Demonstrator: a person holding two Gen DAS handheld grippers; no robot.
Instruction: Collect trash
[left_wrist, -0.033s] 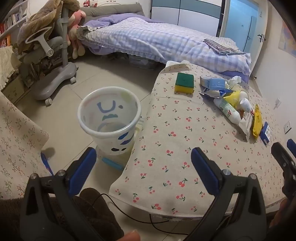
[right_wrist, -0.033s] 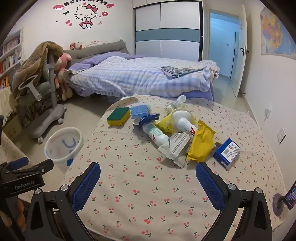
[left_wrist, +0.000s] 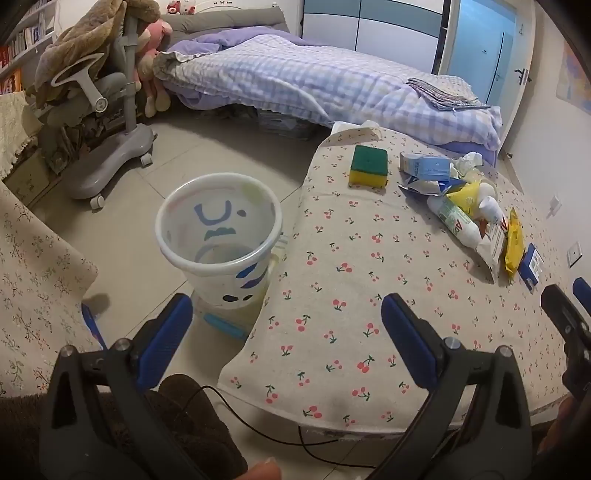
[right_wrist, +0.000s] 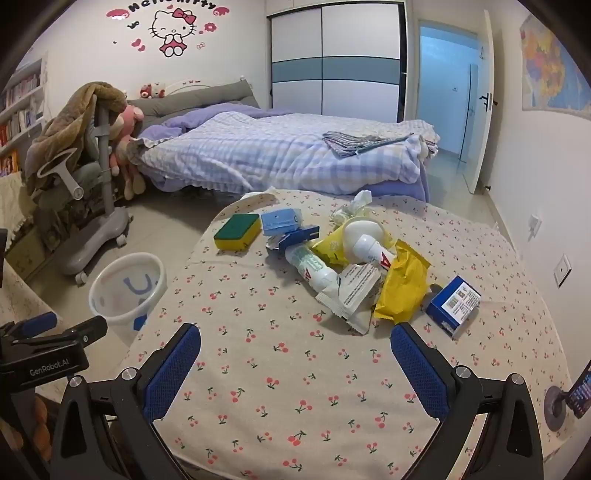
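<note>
A pile of trash lies on the cherry-print tablecloth (right_wrist: 295, 369): a yellow wrapper (right_wrist: 402, 291), a white printed wrapper (right_wrist: 354, 291), a white bottle (right_wrist: 314, 266), a blue box (right_wrist: 454, 302), a light blue carton (right_wrist: 280, 220) and crumpled tissue (right_wrist: 358, 203). The pile also shows in the left wrist view (left_wrist: 472, 206). A green and yellow sponge (right_wrist: 236, 230) lies left of it. A white bin (left_wrist: 218, 236) stands on the floor left of the table, empty. My left gripper (left_wrist: 286, 321) is open over the table's near left edge. My right gripper (right_wrist: 295, 350) is open and empty, short of the pile.
A bed (right_wrist: 280, 155) stands behind the table. A grey rolling chair (right_wrist: 85, 177) draped with a blanket is at the left. Another cloth-covered surface (left_wrist: 33, 288) is at the near left. A phone on a stand (right_wrist: 569, 391) sits at the table's right edge.
</note>
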